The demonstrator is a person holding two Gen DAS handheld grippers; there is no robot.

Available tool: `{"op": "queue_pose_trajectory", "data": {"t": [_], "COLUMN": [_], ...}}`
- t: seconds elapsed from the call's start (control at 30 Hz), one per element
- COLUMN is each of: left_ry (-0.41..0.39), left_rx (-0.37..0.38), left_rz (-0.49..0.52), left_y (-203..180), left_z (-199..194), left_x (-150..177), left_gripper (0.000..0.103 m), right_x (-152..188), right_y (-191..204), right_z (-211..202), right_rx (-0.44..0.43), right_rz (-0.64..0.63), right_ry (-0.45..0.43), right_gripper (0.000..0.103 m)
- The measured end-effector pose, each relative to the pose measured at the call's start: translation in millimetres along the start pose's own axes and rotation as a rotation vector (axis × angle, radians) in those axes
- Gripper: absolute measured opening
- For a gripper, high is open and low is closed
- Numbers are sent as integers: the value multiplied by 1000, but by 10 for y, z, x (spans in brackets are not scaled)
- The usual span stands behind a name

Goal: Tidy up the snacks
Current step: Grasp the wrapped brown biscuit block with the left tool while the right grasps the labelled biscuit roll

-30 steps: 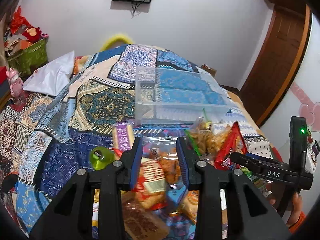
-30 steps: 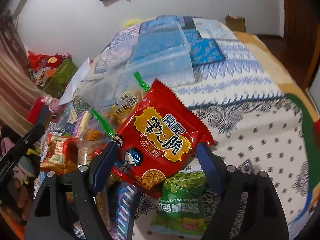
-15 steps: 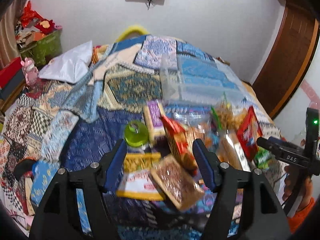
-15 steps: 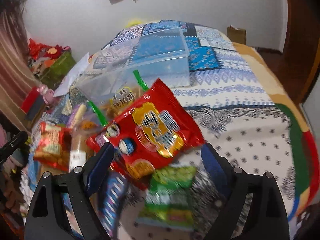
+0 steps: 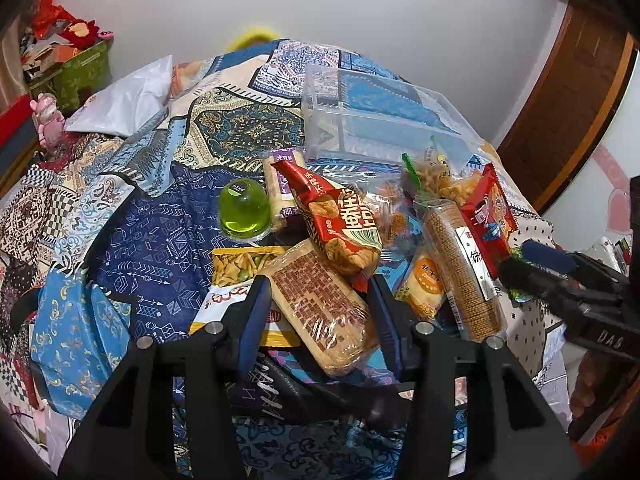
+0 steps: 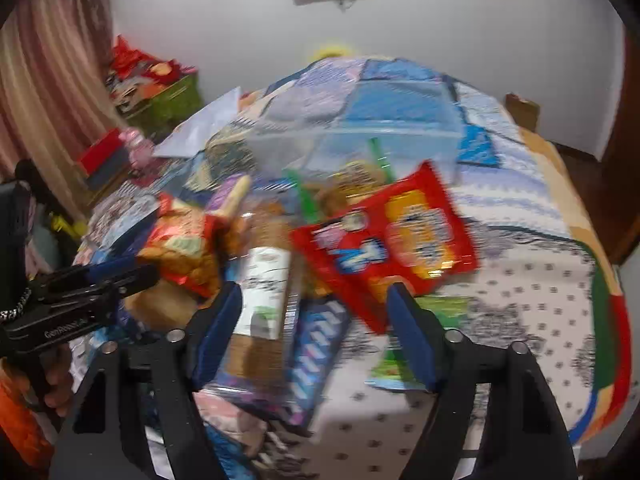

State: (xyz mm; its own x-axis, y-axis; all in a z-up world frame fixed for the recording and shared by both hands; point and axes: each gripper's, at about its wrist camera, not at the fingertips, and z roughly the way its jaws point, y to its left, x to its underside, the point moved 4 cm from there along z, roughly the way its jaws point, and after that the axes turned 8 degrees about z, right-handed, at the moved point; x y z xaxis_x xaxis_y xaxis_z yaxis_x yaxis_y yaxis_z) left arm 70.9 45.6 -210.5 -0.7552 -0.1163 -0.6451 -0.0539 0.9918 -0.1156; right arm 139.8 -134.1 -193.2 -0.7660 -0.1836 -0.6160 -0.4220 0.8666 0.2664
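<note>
Currently we recorded both jaw pairs apart: left hand-held gripper [image 5: 318, 312] straddling the brown wafer pack [image 5: 320, 304], right hand-held gripper [image 6: 316, 320] unloaded over the snack pile.

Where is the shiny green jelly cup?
In the left wrist view, the round green jelly cup sits on the blue patterned bedspread at the pile's left edge, beside the purple-labelled cracker pack and behind the yellow mixed-snack bag.

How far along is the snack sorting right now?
Nothing looks sorted: the clear bin appears empty. Both grippers are open, the left gripper straddling the brown cracker pack, the right gripper near the red packet. The whole pile remains on the bed.
</note>
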Motion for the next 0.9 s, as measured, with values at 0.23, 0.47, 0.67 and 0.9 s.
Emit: {"op": "queue_pose_trajectory", "data": {"t": [0.23, 0.47, 0.67, 0.9], "left_ry": [5, 41, 22, -7], "left_rx": [-19, 26, 43, 32], "left_rz": [-13, -57, -46, -21], "left_y": [13, 34, -18, -77], "left_z": [91, 208, 199, 99], "left_x": [-33, 34, 32, 33], "left_gripper": [53, 63, 54, 39], "right_x": [108, 158, 196, 185], "right_y": [155, 238, 245, 205], "right_z": [293, 384, 448, 383], "right_rx": [-22, -14, -37, -53], "right_rz": [-22, -39, -28, -2], "right_ry": [77, 103, 132, 115], "right_gripper": [67, 67, 45, 35]}}
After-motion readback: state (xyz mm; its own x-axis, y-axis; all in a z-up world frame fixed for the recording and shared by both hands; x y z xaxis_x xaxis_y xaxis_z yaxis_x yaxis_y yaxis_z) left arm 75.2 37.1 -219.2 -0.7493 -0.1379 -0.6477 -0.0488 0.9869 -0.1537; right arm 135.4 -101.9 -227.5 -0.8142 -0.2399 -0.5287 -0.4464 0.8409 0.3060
